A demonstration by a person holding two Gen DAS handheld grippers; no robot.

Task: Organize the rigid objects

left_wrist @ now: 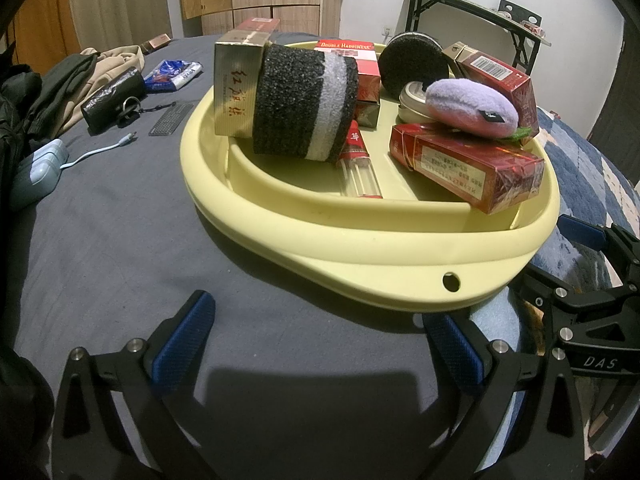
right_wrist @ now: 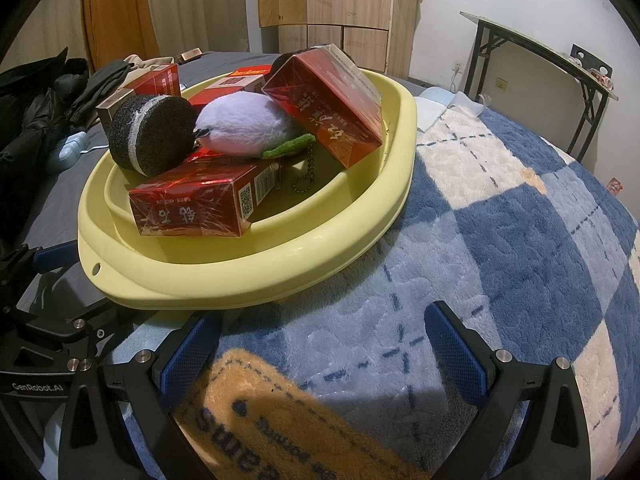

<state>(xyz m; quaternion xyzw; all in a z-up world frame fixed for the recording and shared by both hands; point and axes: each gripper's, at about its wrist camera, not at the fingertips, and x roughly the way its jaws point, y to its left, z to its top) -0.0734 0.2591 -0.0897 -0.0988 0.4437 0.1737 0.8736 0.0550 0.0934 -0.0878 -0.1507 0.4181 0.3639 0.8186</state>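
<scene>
A pale yellow basin (left_wrist: 360, 248) (right_wrist: 248, 276) rests on the bed, filled with objects. Inside lie red cartons (left_wrist: 464, 168) (right_wrist: 196, 204), a gold box (left_wrist: 234, 88), a black sponge roll with a white band (left_wrist: 304, 104) (right_wrist: 150, 136), a purple plush puff (left_wrist: 470, 108) (right_wrist: 244, 124), a round tin (left_wrist: 414, 98) and a slim red-capped tube (left_wrist: 358, 164). My left gripper (left_wrist: 320, 344) stands open just short of the basin's near rim, holding nothing. My right gripper (right_wrist: 324, 352) is open over the blanket, beside the basin's right front.
A grey sheet (left_wrist: 120, 240) carries a black pouch with keys (left_wrist: 114, 98), a blue wrapper (left_wrist: 172, 74), a pale blue charger with cable (left_wrist: 38, 174) and piled clothes (left_wrist: 60, 84). A blue checked blanket (right_wrist: 500, 240) covers the right side. A black-framed table (right_wrist: 536, 64) stands by the wall.
</scene>
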